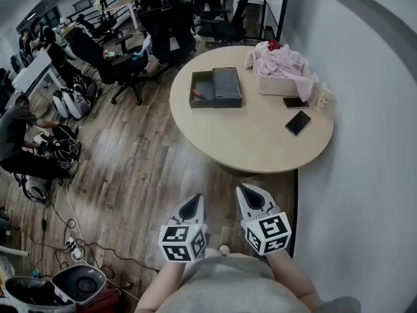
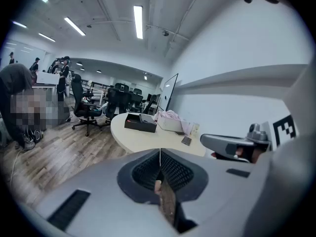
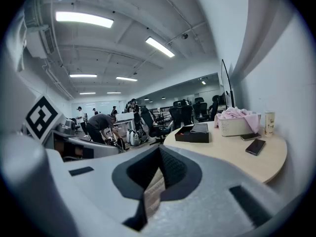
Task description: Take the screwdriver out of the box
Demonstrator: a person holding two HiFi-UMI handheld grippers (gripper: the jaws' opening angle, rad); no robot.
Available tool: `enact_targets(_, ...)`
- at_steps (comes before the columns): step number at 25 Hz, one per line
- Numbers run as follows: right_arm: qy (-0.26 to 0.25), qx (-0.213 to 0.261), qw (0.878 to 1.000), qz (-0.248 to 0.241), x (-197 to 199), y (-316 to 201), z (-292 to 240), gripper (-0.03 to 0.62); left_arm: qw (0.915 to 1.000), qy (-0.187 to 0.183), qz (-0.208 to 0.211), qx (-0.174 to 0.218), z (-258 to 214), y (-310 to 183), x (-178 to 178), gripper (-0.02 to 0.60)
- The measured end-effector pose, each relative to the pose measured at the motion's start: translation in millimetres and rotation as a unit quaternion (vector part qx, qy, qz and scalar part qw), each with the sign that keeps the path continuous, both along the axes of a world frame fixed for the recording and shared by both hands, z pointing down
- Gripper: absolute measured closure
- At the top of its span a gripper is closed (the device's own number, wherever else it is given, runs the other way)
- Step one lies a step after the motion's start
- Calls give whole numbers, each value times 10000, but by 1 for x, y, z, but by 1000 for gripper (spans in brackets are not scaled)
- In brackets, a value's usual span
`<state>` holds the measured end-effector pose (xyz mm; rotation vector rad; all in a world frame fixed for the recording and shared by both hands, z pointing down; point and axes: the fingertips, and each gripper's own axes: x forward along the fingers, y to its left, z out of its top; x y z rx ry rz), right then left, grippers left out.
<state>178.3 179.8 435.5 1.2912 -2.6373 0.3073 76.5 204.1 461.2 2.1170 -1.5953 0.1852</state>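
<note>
A dark open box [image 1: 215,88] lies on the far part of a round beige table [image 1: 254,142]. In its left compartment I see a small red-handled tool [image 1: 197,94], probably the screwdriver. The box [image 2: 140,122] also shows far ahead in the left gripper view, and the box [image 3: 193,132] in the right gripper view. My left gripper [image 1: 194,201] and right gripper [image 1: 246,189] hang side by side over the wooden floor, well short of the table. Both are shut with nothing between the jaws. Both point toward the table.
A white basket with pink cloth [image 1: 283,77], a cup [image 1: 324,94] and two phones [image 1: 298,122] sit on the table's right side. A white wall [image 1: 365,142] runs along the right. Office chairs [image 1: 124,64], a crouching person [image 1: 16,142] and cables lie to the left.
</note>
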Motion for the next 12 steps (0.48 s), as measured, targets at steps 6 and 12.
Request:
enact_targets(6, 55, 74, 9997, -222, 3, 13, -2, 594, 9998, 62, -199, 60, -2, 12, 3, 578)
enact_targets(12, 64, 127, 9992, -365, 8, 18, -4, 594, 9991, 100, -405, 72, 0, 22, 4, 577)
